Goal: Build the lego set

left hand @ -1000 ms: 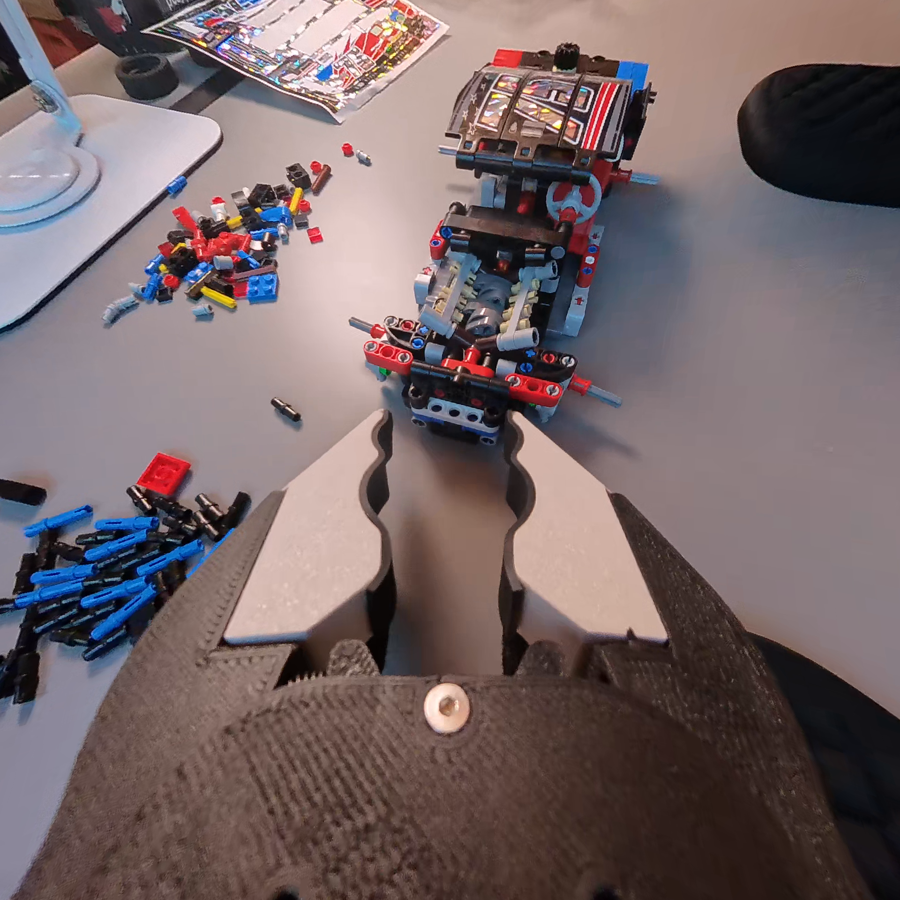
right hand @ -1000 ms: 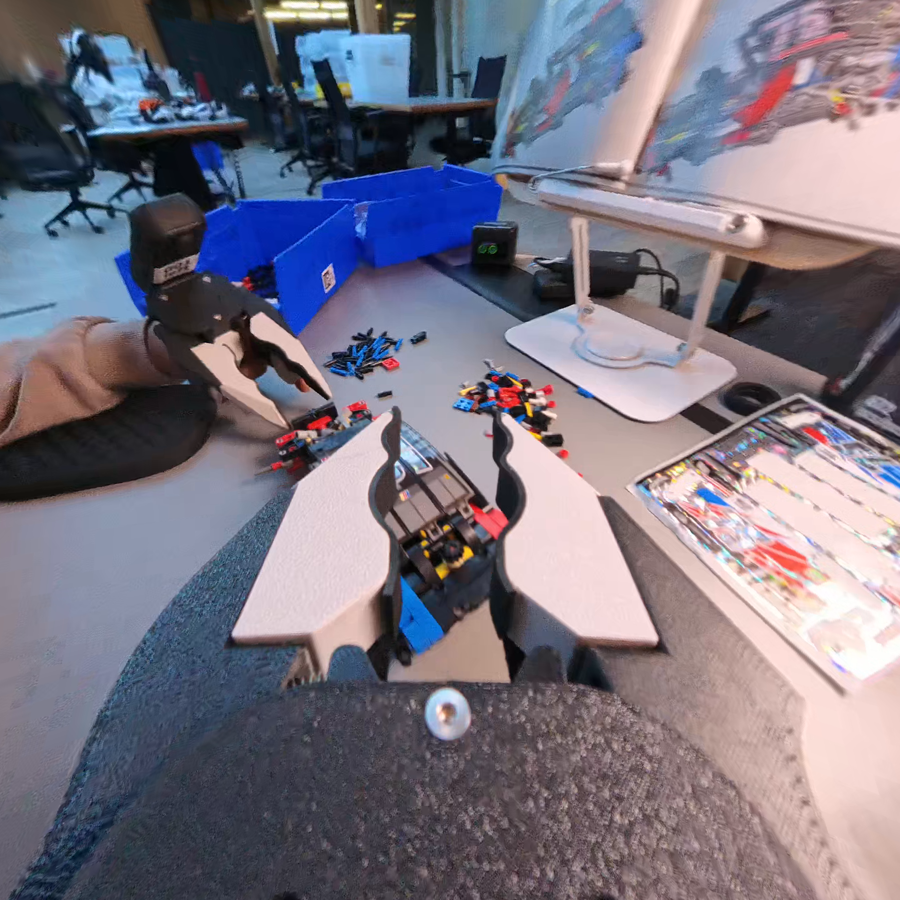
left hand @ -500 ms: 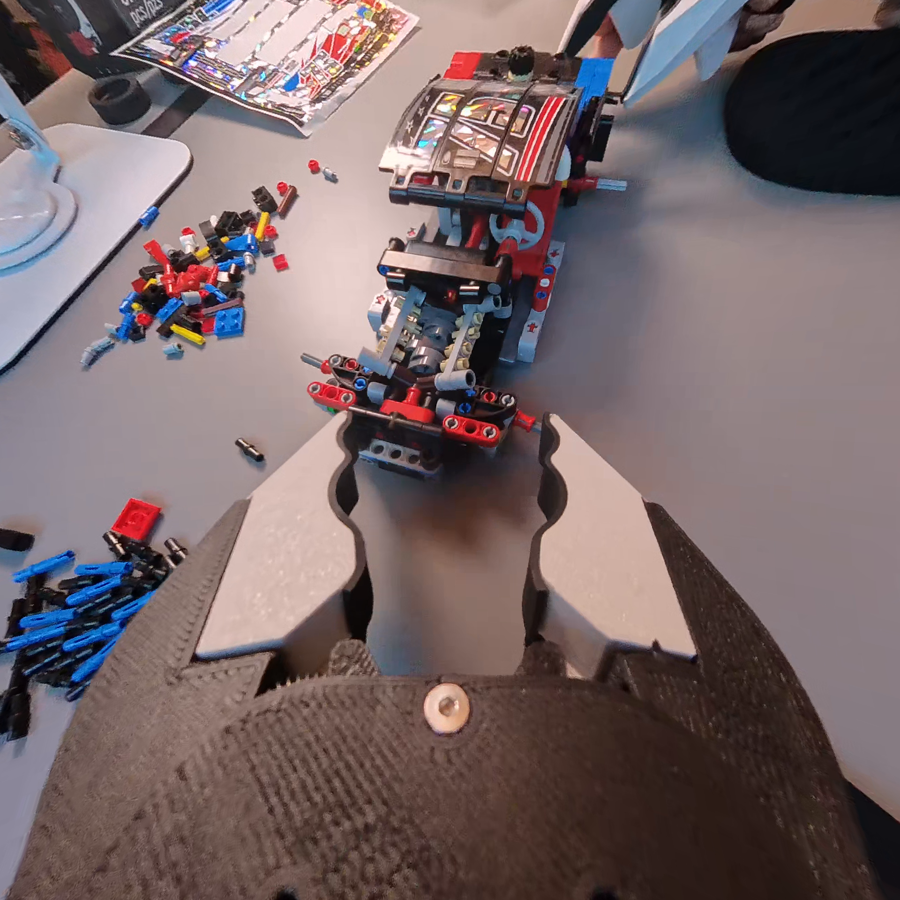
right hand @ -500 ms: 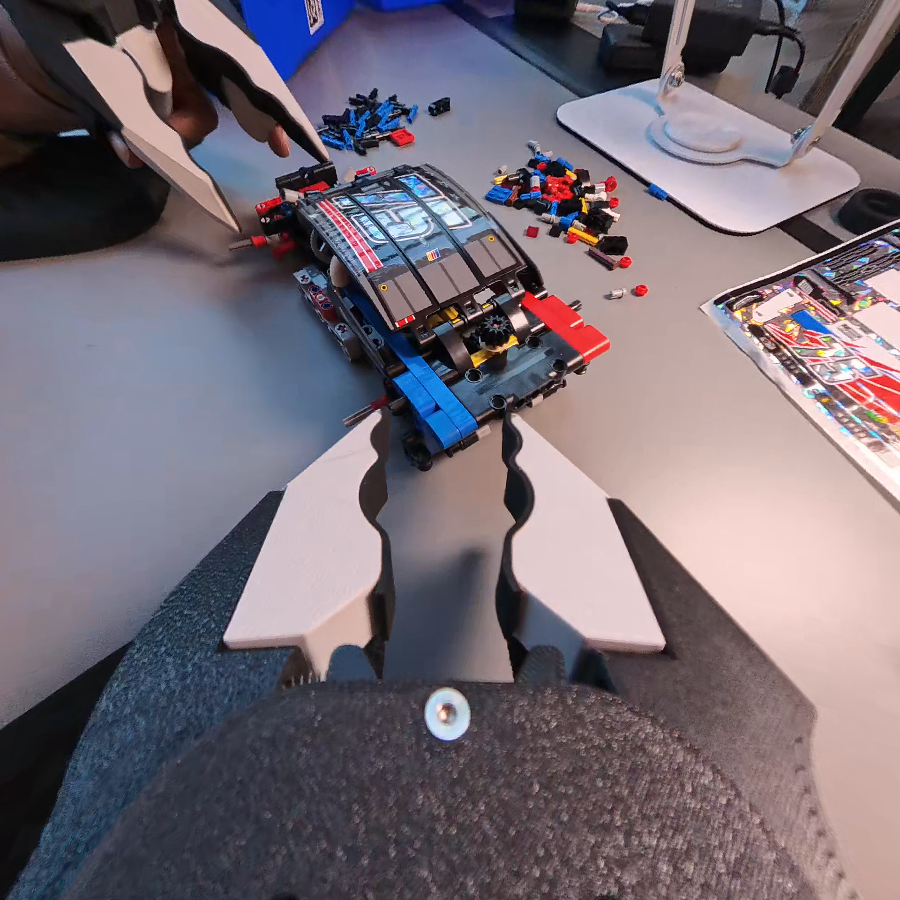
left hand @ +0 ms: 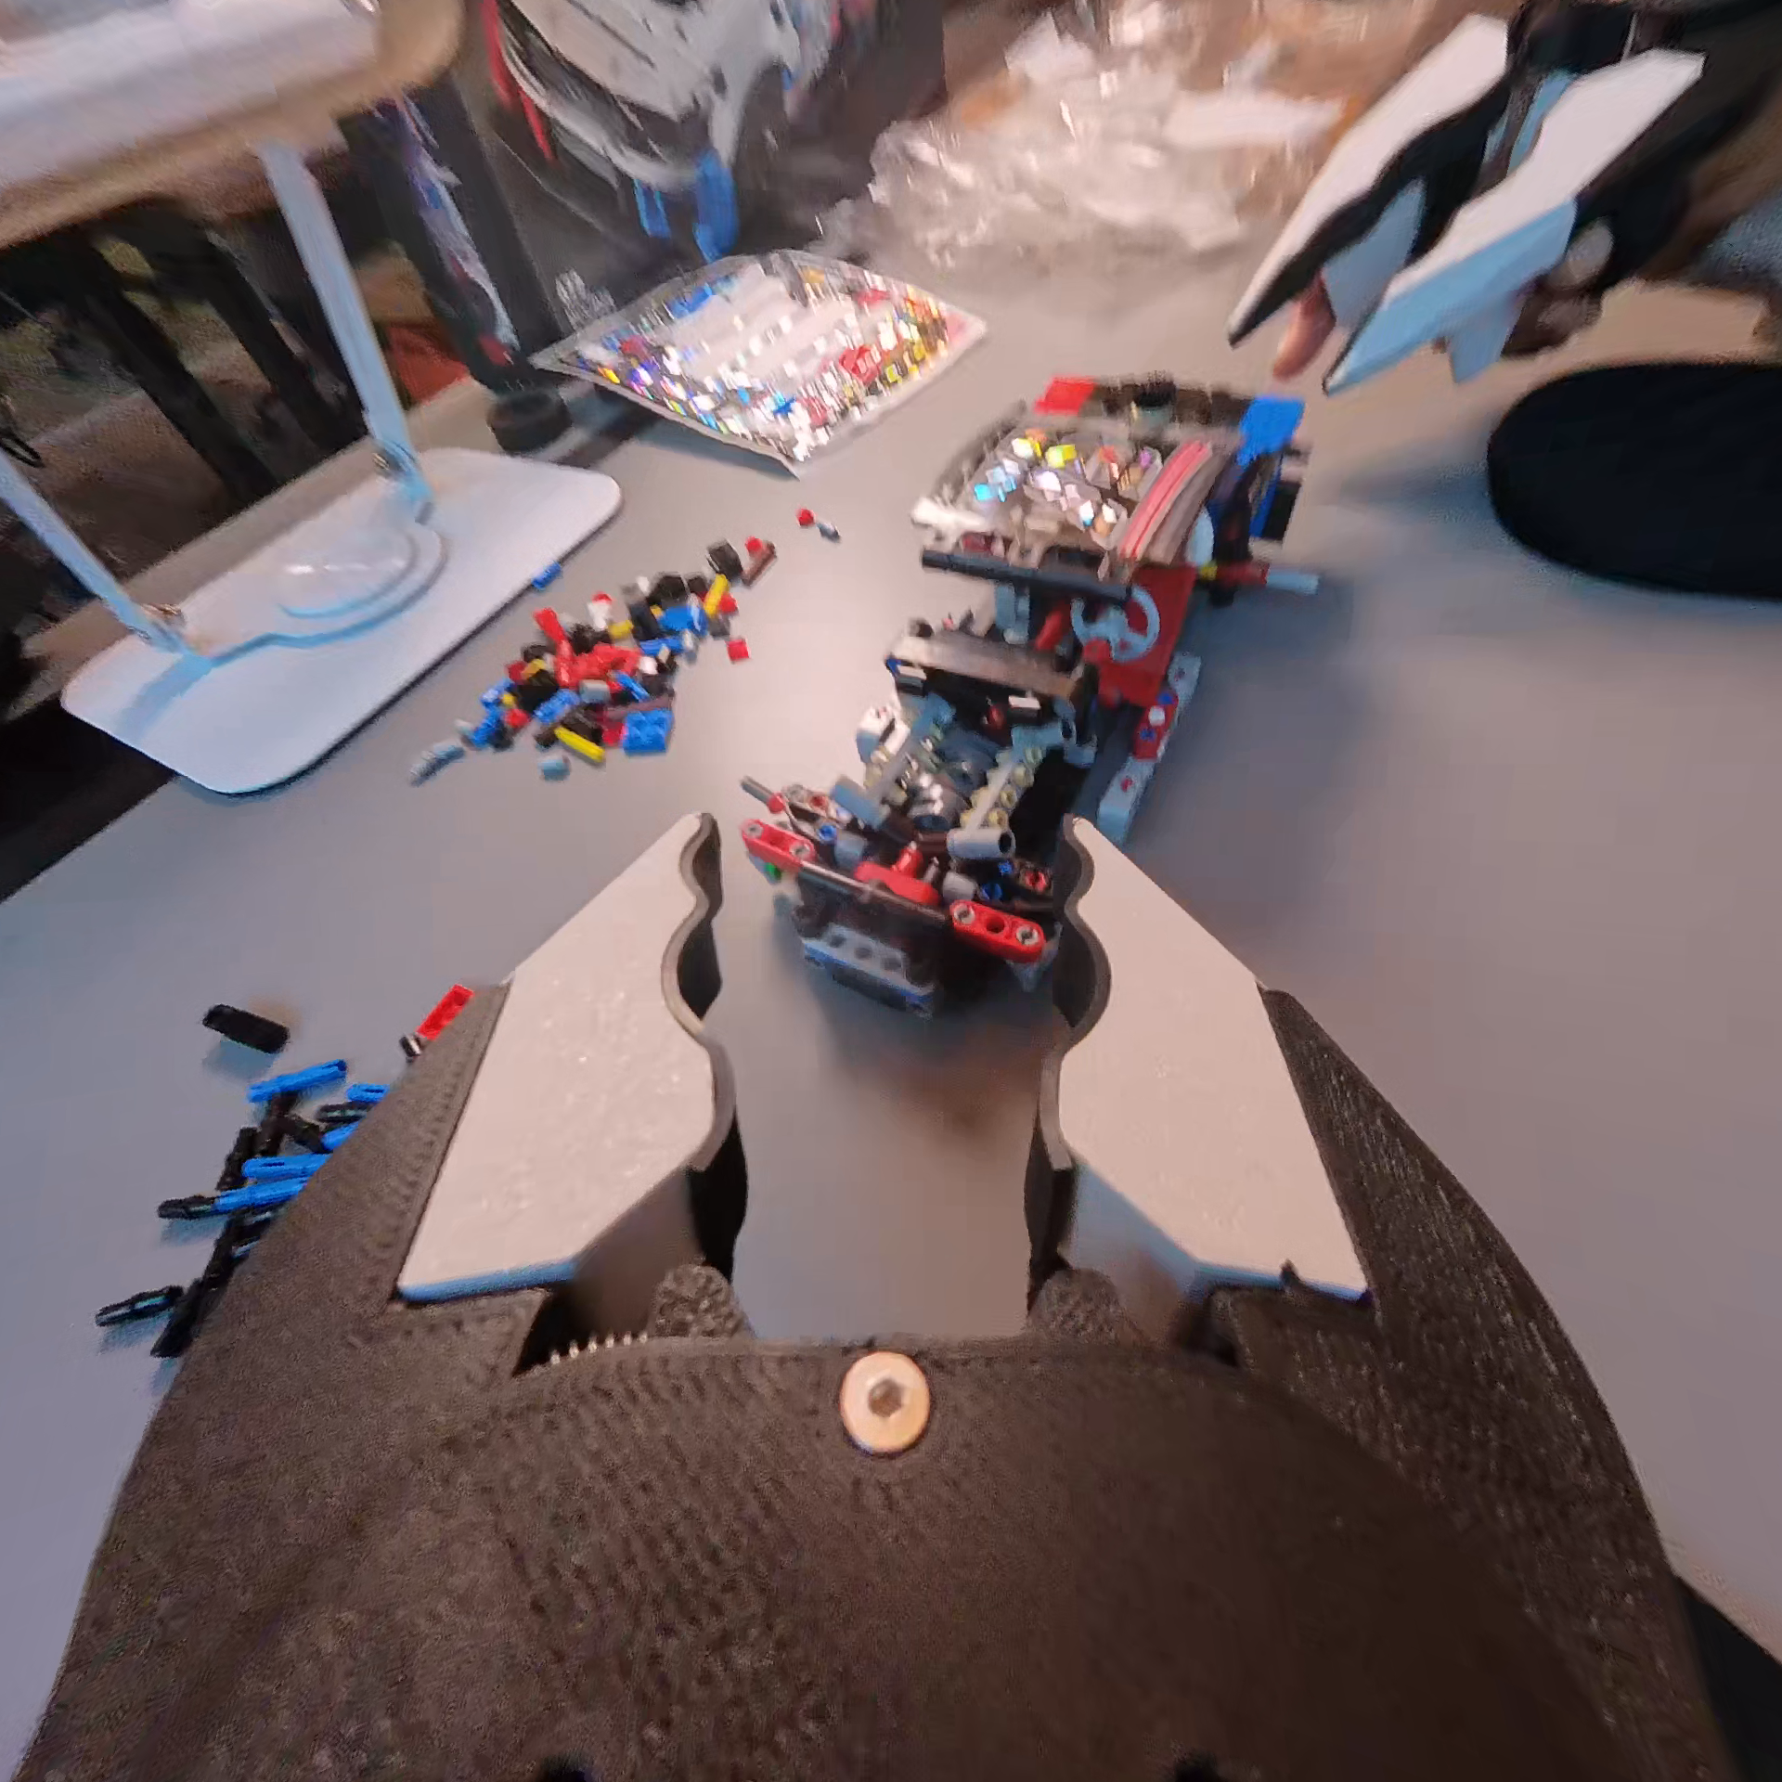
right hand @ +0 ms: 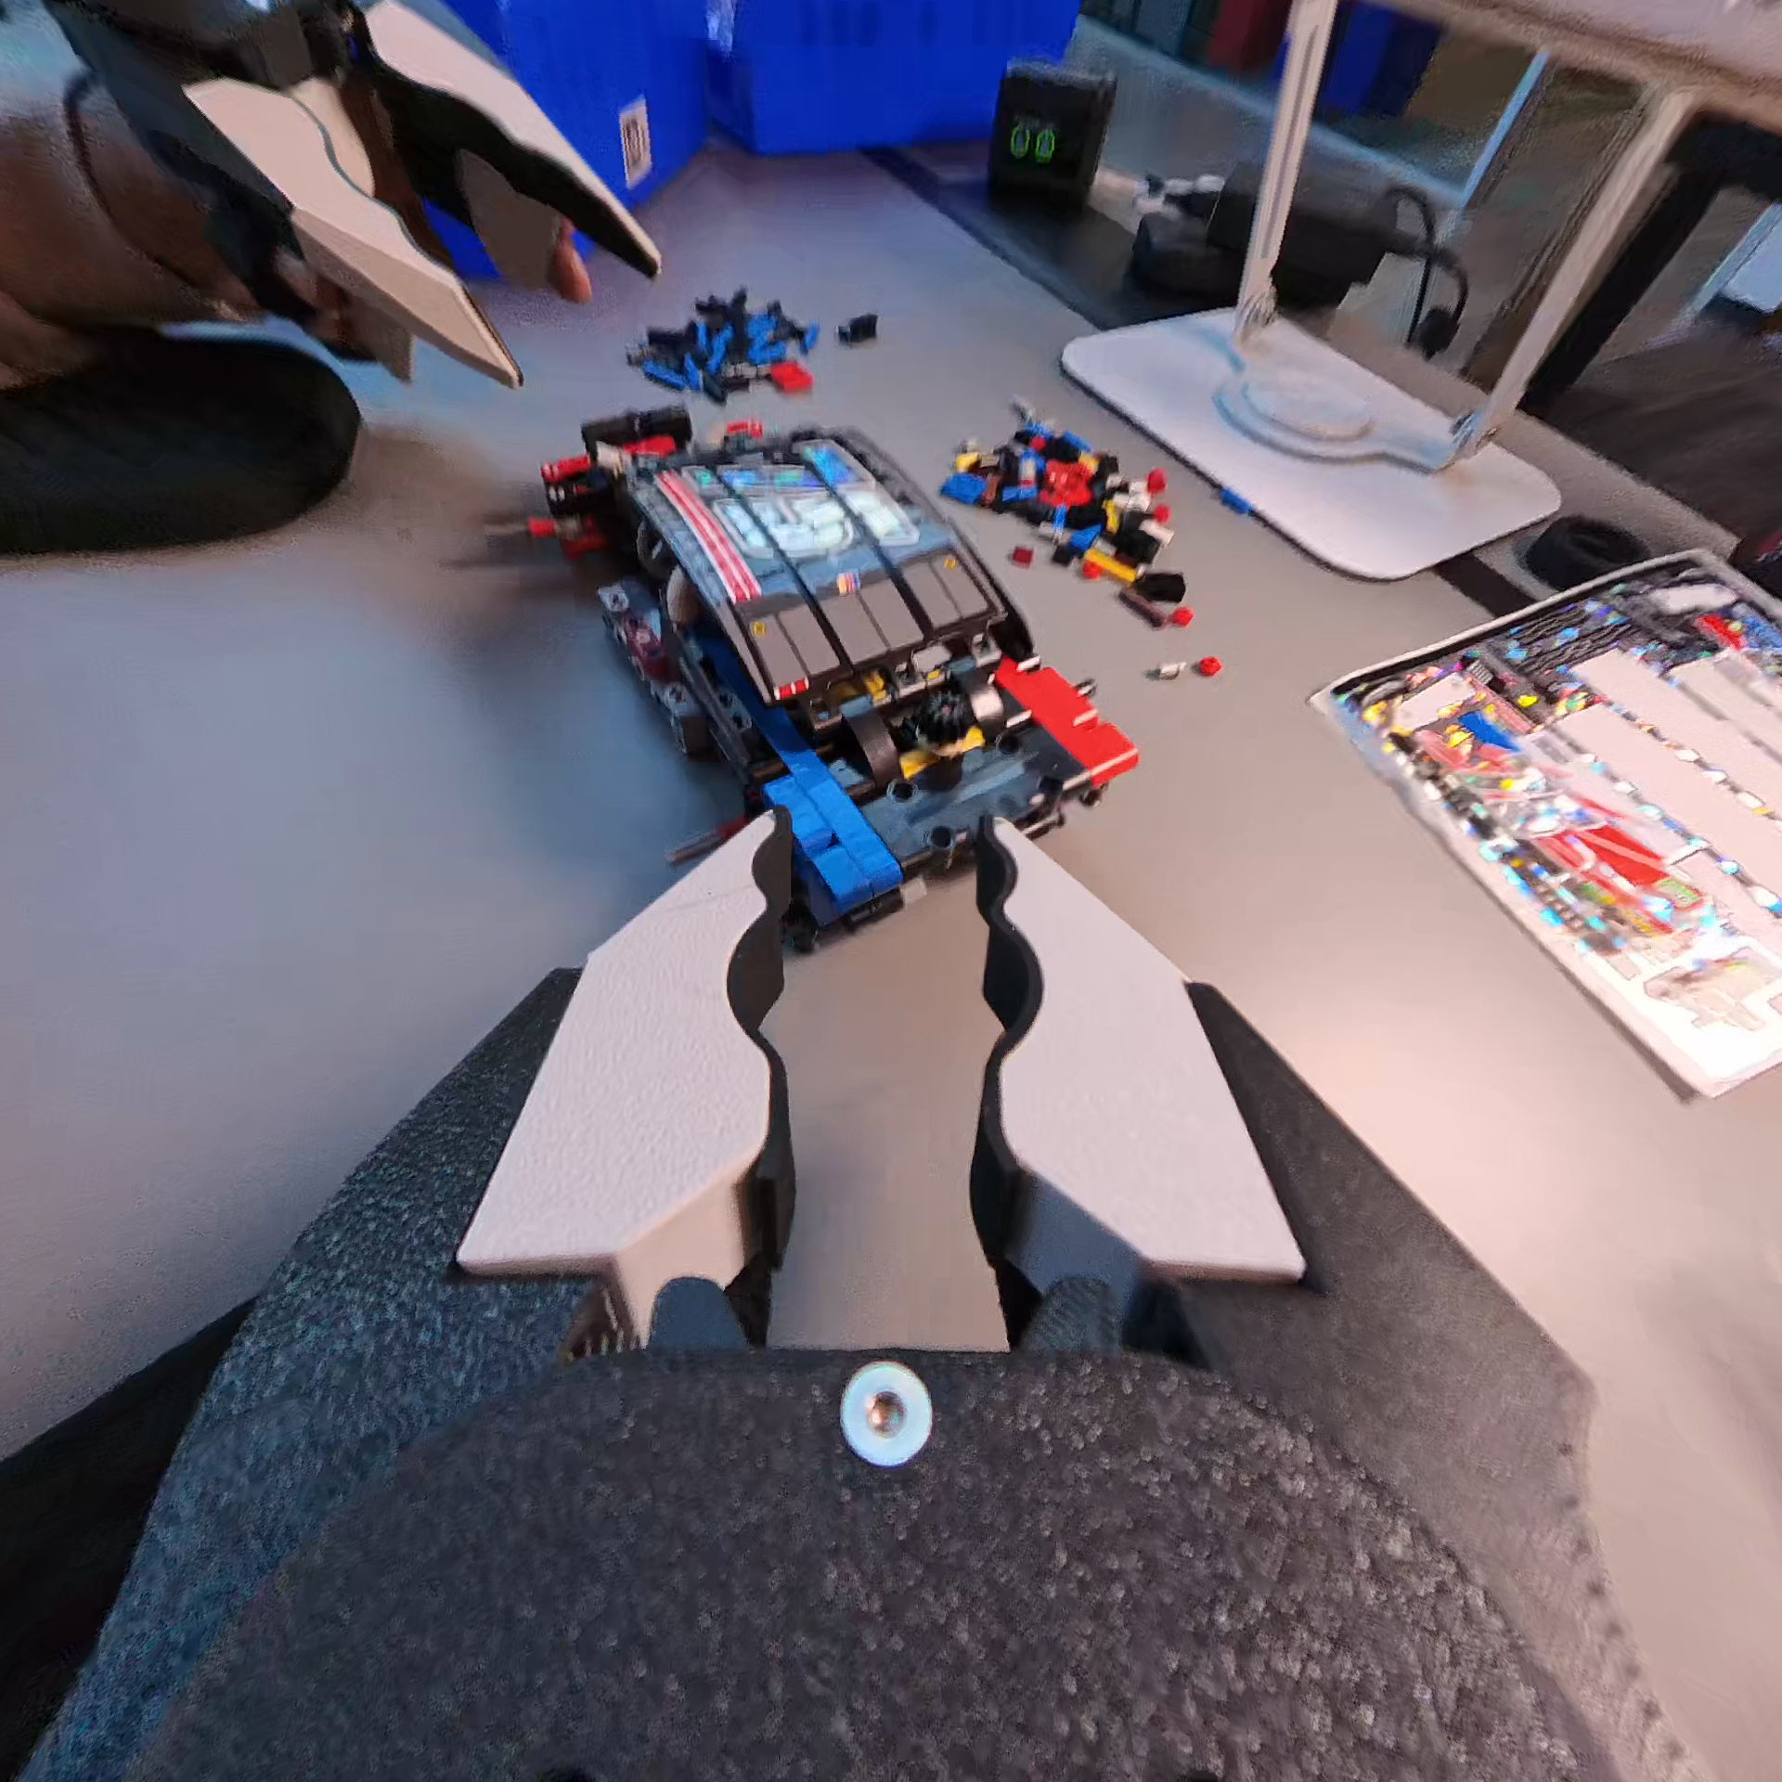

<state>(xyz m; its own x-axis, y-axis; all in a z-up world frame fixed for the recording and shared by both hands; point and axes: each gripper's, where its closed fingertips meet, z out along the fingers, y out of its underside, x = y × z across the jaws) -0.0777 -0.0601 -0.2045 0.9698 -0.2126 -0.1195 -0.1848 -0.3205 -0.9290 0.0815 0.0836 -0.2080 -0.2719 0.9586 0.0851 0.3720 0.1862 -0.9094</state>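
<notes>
Grey tabletop [left hand: 1446,868] carries the half-built lego car [left hand: 1012,733], which lies lengthwise between the two tools: its open engine end, with red beams and grey pistons, faces the left gripper [left hand: 887,868], and its blue and red tail faces the right gripper [right hand: 877,849]. The left gripper has its fingers spread wide and holds nothing; the car's nose sits between the fingertips, and whether the right-hand tip touches the red beam cannot be told. The right gripper is likewise parted and empty, its tips just at the car's tail, with the blue bricks [right hand: 834,839] close against the left-hand fingertip. A dark curved roof with shiny stickers [right hand: 820,569] covers the rear half of the car. To one side of the car lies a mixed pile of small bricks [left hand: 598,675] in red, black, blue and yellow, and farther along a cluster of blue and black pins [left hand: 251,1176] with a red plate [left hand: 445,1008] beside it. A glossy sticker sheet [right hand: 1581,800] lies flat near a white stand base [left hand: 318,617]. Blue bins [right hand: 771,67] stand at the far table edge in the right wrist view.
</notes>
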